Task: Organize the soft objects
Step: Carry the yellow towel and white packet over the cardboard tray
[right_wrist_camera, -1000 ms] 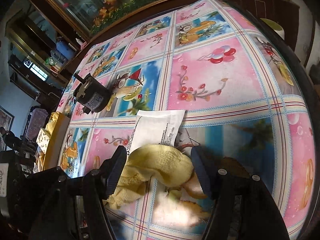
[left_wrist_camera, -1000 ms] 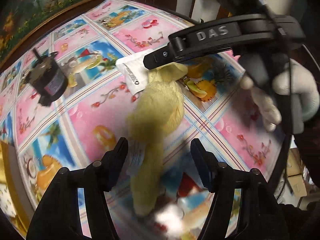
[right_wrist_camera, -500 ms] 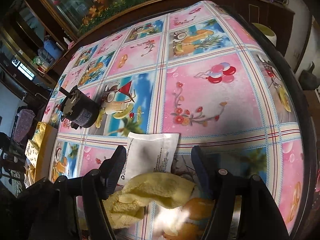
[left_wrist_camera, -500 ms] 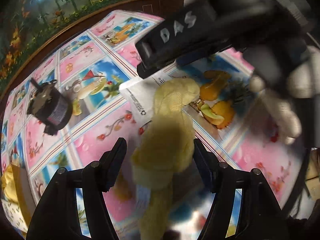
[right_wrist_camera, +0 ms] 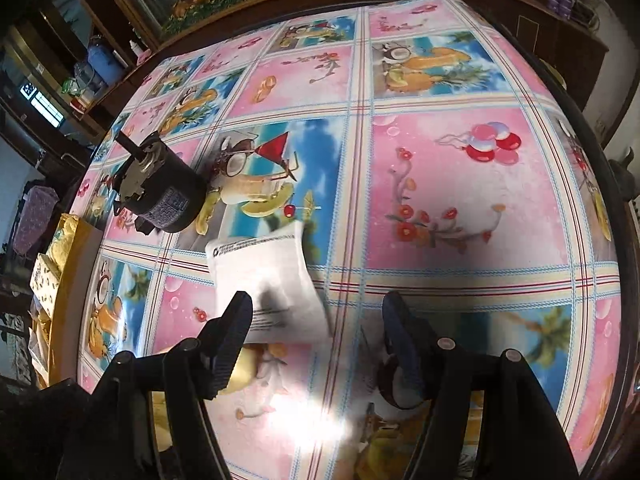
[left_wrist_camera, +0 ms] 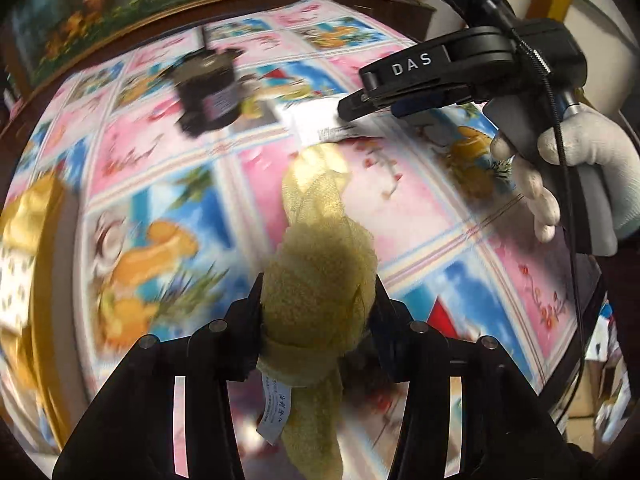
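A yellow fluffy cloth (left_wrist_camera: pixel 320 264) with a white care tag is bunched between the fingers of my left gripper (left_wrist_camera: pixel 318 300). The jaws are closing and the pads press into its sides. Its far end trails toward the patterned tablecloth (left_wrist_camera: pixel 420 208). A white printed packet (right_wrist_camera: pixel 264 276) lies flat on the table, its near edge under the left fingertip (right_wrist_camera: pixel 236 320) of my right gripper (right_wrist_camera: pixel 318 320), which is open and holds nothing. In the left wrist view, the right gripper (left_wrist_camera: pixel 352 104) hovers over that packet (left_wrist_camera: pixel 316 124), held by a white-gloved hand (left_wrist_camera: pixel 580 168).
A black cylindrical motor (right_wrist_camera: pixel 160 188) lies on the table beyond the packet and shows again as the motor (left_wrist_camera: pixel 208 96) in the left wrist view. A yellow box (left_wrist_camera: pixel 28 216) with folded cloths sits at the table's left edge. A dark wooden rim surrounds the table.
The left jaws have narrowed onto the yellow cloth and carried it left, away from the white packet. The cloth has left the space between the right fingers; only the packet remains there.
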A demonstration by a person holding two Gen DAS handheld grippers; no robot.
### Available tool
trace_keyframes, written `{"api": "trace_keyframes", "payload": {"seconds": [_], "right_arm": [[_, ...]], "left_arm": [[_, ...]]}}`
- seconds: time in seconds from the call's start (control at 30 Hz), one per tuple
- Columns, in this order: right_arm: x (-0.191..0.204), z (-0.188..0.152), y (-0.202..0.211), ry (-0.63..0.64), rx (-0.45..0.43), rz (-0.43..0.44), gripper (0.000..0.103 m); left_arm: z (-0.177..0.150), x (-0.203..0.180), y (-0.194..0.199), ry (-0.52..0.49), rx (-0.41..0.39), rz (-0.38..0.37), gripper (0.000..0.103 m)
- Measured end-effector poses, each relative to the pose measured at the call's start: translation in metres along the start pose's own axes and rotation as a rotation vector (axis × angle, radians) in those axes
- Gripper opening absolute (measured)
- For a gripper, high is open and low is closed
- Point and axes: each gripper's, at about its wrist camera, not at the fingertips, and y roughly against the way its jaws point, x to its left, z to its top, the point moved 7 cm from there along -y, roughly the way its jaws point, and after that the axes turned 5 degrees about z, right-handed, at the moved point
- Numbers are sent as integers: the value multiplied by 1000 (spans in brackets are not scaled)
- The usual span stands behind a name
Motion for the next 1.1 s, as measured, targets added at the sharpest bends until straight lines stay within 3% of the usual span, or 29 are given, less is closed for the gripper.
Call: {"api": "trace_keyframes", "payload": {"seconds": [0.17,0.27,0.37,0.43,0.47,0.57,0.7,0.73,0.77,0.8,0.9,1.1], "right_arm": [[25,4,-9,2,9,17,68],[34,13,-13,50,-8,-25,68],[48,25,-22,244,-40,-106,68],[52,25,-32,331,-3,-106,68],[51,24,-36,349,17,-97,74],[44,23,-40,357,43,-106,83],[40,16,-37,307,18,-124,83],[41,13,-35,303,1,-125,81],[44,8,-32,308,-19,-118,68],[48,4,-29,313,-34,-108,56],[54,-5,-24,302,-54,-72,54],[61,-19,-5,254,-78,12,52]], "left_arm": [[-22,30,16,121,-33,-5,46],[-28,42,16,151,-39,26,46],[-35,44,18,172,-33,20,46],[-33,44,16,172,-32,18,46],[-33,44,16,171,-34,17,46],[-31,44,15,181,-46,9,52],[-31,42,16,195,-68,21,53],[-29,42,16,199,-74,26,53],[-29,42,16,199,-79,29,53],[-29,42,17,201,-84,24,46],[-29,46,20,235,-84,-16,43],[-30,56,55,288,-154,-25,43]]}}
